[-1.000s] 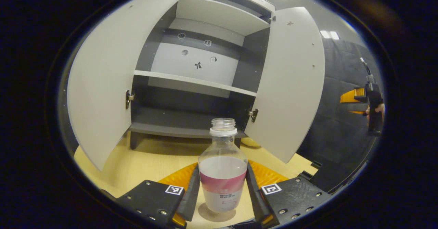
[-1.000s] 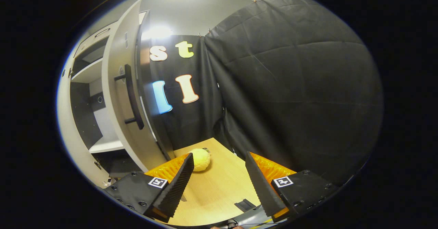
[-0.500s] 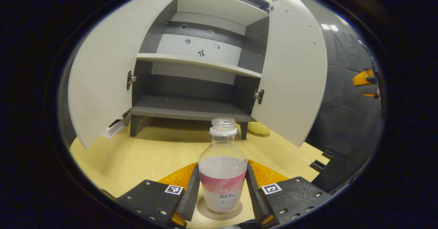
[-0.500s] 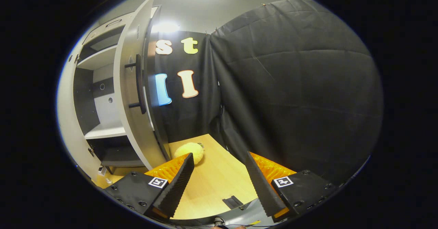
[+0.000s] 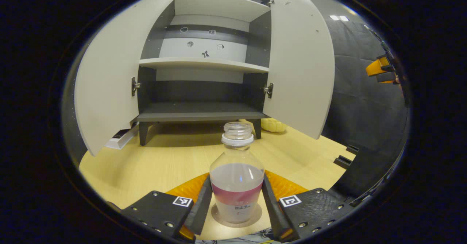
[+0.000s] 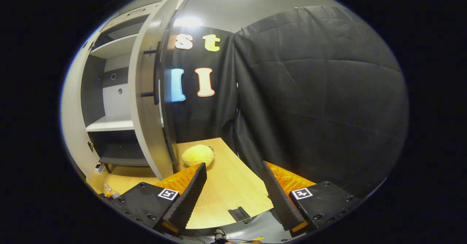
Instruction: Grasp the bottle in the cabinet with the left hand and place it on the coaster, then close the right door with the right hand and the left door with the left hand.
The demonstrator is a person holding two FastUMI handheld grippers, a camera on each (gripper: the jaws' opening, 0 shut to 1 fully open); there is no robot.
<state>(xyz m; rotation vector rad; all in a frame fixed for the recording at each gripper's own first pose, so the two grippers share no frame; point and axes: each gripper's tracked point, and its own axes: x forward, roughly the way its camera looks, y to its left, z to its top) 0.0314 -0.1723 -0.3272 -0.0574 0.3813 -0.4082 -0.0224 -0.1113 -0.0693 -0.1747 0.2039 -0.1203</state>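
A clear uncapped bottle (image 5: 237, 178) with a pink label and pale liquid stands upright on a round coaster (image 5: 255, 216) on the wooden table. My left gripper (image 5: 236, 204) is shut on it, a finger pressed on each side of the label. Behind it the grey cabinet (image 5: 199, 109) has both doors swung wide: the left door (image 5: 109, 76) and the right door (image 5: 301, 61). Farther off at the right edge is my right gripper (image 5: 383, 69). In the right gripper view my right gripper (image 6: 233, 196) is open and holds nothing, near the right door's edge (image 6: 146, 101) and its dark handle (image 6: 156, 72).
A yellow plush thing (image 5: 273, 125) (image 6: 197, 154) lies on the table by the cabinet's right leg. A white flat box (image 5: 122, 136) lies under the left door. Small black brackets (image 5: 346, 158) sit on the table's right edge, against the black cloth wall.
The bottle in my left gripper has come down and back from the cabinet, and the coaster now lies under it. My right gripper has shifted, so the right door looks more edge-on.
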